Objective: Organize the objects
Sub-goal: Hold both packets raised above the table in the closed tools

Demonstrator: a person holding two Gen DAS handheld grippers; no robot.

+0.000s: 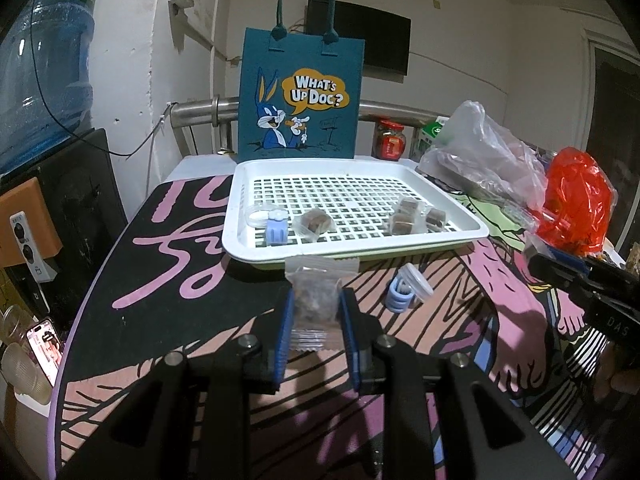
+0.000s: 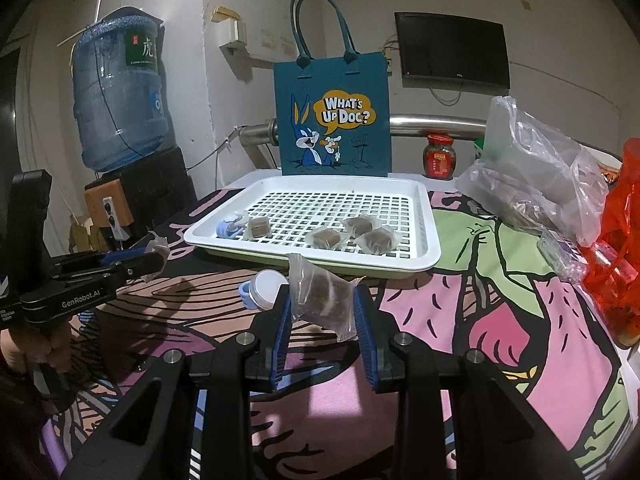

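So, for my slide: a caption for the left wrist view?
Left gripper shut on a wrapped snack packet, before the white tray.

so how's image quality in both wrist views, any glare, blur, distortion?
Left wrist: heavy fisheye bend with dark corners, dim room, hard shadow under the tray, packet sharp. Right wrist: same bend, glare on the clear bag, packet sharp.

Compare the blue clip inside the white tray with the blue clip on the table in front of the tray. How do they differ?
The clip in the tray rests on the white tray at its near left corner; the clip on the table lies on the printed cloth, outside the tray. The first stands upright in the left view; the second lies tilted on its side. Both are pale blue with a clear round disc.
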